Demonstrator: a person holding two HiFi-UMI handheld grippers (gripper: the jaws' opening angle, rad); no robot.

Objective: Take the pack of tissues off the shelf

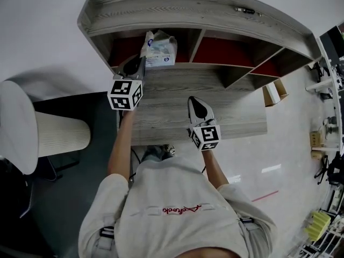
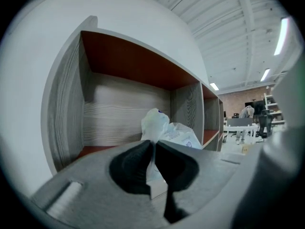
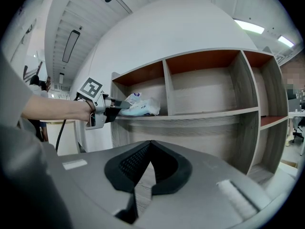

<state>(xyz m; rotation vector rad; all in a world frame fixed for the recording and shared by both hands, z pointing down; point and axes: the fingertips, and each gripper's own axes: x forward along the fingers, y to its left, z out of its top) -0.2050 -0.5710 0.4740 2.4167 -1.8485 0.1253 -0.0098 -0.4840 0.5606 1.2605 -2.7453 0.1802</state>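
The left gripper (image 2: 153,144) pinches the white plastic tissue pack (image 2: 177,135), print unreadable, on the grey wooden shelf (image 1: 215,82) at eleven o'clock. The right gripper (image 3: 150,144) is closed, empty.

Head view looks steeply down; left gripper view sits close, right gripper view farther back; all share the left compartment (image 2: 119,109) of the shelf (image 1: 188,7).

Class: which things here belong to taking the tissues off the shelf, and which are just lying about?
Job: pack of tissues, shelf, left tongs shut on the pack.
Lying about: small dark object atop shelf, cardboard box; right tongs idle, shut.
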